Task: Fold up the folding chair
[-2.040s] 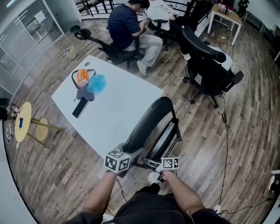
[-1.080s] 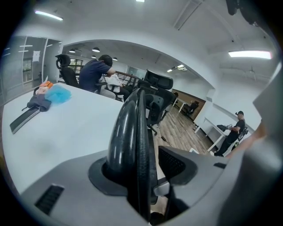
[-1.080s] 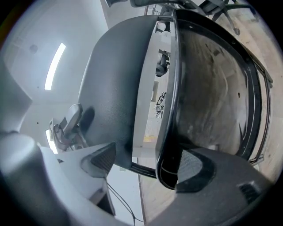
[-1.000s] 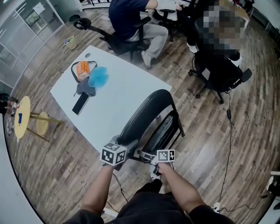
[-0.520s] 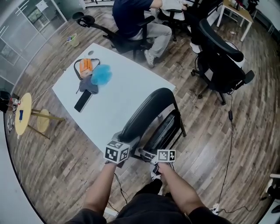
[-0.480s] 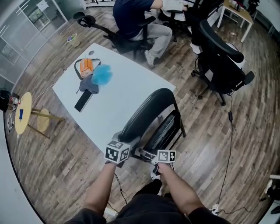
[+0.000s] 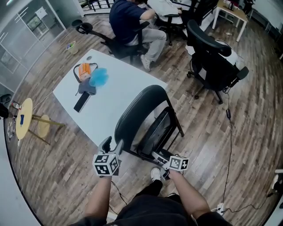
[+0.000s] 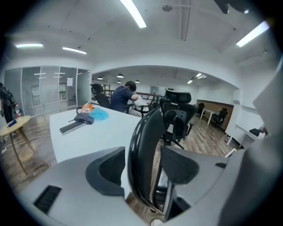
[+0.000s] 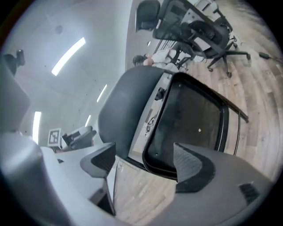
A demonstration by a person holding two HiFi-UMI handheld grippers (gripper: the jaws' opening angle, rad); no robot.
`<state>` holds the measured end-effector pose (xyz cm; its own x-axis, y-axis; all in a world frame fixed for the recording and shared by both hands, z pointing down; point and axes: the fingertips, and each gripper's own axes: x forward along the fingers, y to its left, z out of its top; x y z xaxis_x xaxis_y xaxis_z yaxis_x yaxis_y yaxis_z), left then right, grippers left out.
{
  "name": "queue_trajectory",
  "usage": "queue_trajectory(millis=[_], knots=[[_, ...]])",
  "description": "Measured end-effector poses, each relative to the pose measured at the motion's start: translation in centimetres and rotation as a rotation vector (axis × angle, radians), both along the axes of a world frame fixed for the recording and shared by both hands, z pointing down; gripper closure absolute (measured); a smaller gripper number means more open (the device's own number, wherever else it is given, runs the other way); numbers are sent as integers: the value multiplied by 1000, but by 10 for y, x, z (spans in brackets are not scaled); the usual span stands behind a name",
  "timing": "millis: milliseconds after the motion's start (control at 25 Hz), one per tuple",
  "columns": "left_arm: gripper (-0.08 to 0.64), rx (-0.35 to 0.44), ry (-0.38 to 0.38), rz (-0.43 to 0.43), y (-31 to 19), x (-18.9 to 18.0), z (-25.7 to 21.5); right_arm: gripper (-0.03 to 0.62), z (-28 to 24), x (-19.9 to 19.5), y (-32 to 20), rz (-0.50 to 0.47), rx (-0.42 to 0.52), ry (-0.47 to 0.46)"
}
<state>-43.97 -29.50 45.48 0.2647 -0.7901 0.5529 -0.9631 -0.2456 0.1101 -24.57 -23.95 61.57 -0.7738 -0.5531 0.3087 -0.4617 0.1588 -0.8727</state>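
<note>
Head view overhead; gripper views low, close; all share chair [image 7: 137,108]

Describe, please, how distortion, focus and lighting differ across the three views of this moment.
Head view: strong fisheye bows the floor; the light is even, and the white table is bright without glare. Left gripper view: dark vignette at the corners, ceiling strip lights blow out, and the folding chair, up close, looks slightly soft. Right gripper view: the horizon is tilted, the lights are streaked, and the chair's seat is fairly crisp.
</note>
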Motion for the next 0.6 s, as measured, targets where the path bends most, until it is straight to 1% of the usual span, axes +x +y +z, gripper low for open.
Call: queue_trajectory(millis=[80, 120, 160, 240, 320, 440, 480, 520, 560, 600], knots=[[308, 39, 20, 22, 24, 20, -8, 196, -36, 29, 14, 90, 31, -90], [311, 58, 33, 43, 37, 35, -12, 196, -55, 43, 24, 123, 57, -119], [320, 73, 49, 66, 50, 53, -14, 196, -71, 59, 35, 149, 94, -121], [338, 93, 77, 121, 77, 93, -18, 198, -101, 93, 62, 197, 191, -81], [368, 114, 102, 180, 99, 135, -24, 198, -127, 131, 91, 267, 284, -16], [416, 156, 152, 258, 130, 197, -37, 208, -161, 193, 135, 404, 371, 47], [443, 169, 168, 283, 142, 216, -42, 250, -171, 211, 150, 441, 397, 73], [465, 179, 182, 306, 156, 233, -46, 323, -179, 226, 167, 467, 426, 116], [484, 184, 196, 325, 171, 248, -49, 385, -186, 239, 184, 482, 457, 179], [494, 188, 207, 340, 186, 263, -52, 434, -190, 251, 202, 489, 486, 257]])
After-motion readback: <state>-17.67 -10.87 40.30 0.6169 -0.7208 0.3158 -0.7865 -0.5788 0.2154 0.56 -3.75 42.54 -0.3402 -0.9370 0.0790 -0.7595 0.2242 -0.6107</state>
